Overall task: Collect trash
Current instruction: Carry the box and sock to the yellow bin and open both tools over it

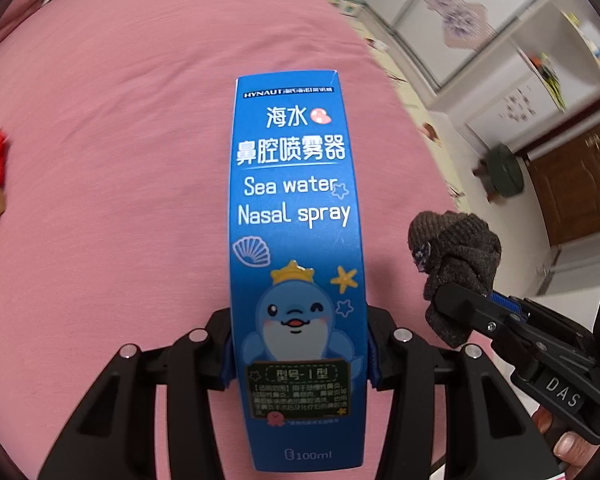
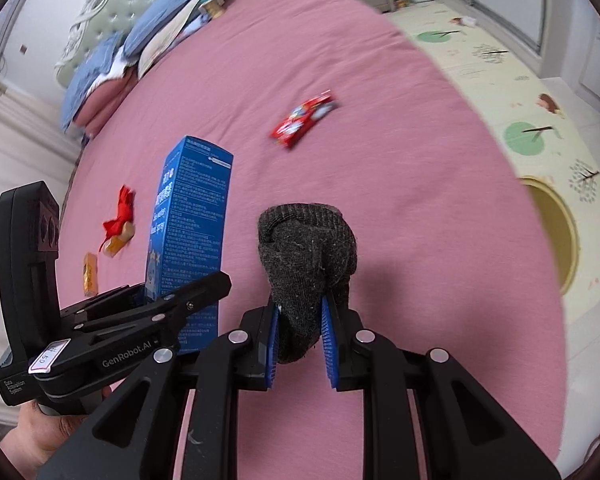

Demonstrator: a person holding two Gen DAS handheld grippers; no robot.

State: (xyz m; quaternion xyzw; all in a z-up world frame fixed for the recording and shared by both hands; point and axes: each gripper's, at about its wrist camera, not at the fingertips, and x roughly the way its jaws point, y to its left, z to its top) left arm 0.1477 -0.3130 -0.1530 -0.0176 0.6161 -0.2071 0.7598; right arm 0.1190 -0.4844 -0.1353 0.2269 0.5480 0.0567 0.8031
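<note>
Pink bed (image 2: pixel 380 160) with red wrapper (image 2: pixel 304 118), red scrap (image 2: pixel 120 216), orange packet (image 2: pixel 91 274).

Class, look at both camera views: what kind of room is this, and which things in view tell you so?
Most likely a bedroom at home. A wide bed with a pink sheet fills both views, pillows lie stacked against a padded headboard, and a patterned play mat covers the floor beside it.

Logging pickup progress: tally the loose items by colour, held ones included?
Blue: 1, box, held in left gripper
Grey: 1, sock, held in right gripper
Red: 2, snack wrapper and crumpled wrapper, both on the bed
Orange: 1, small packet on the bed
Total: 5
</note>
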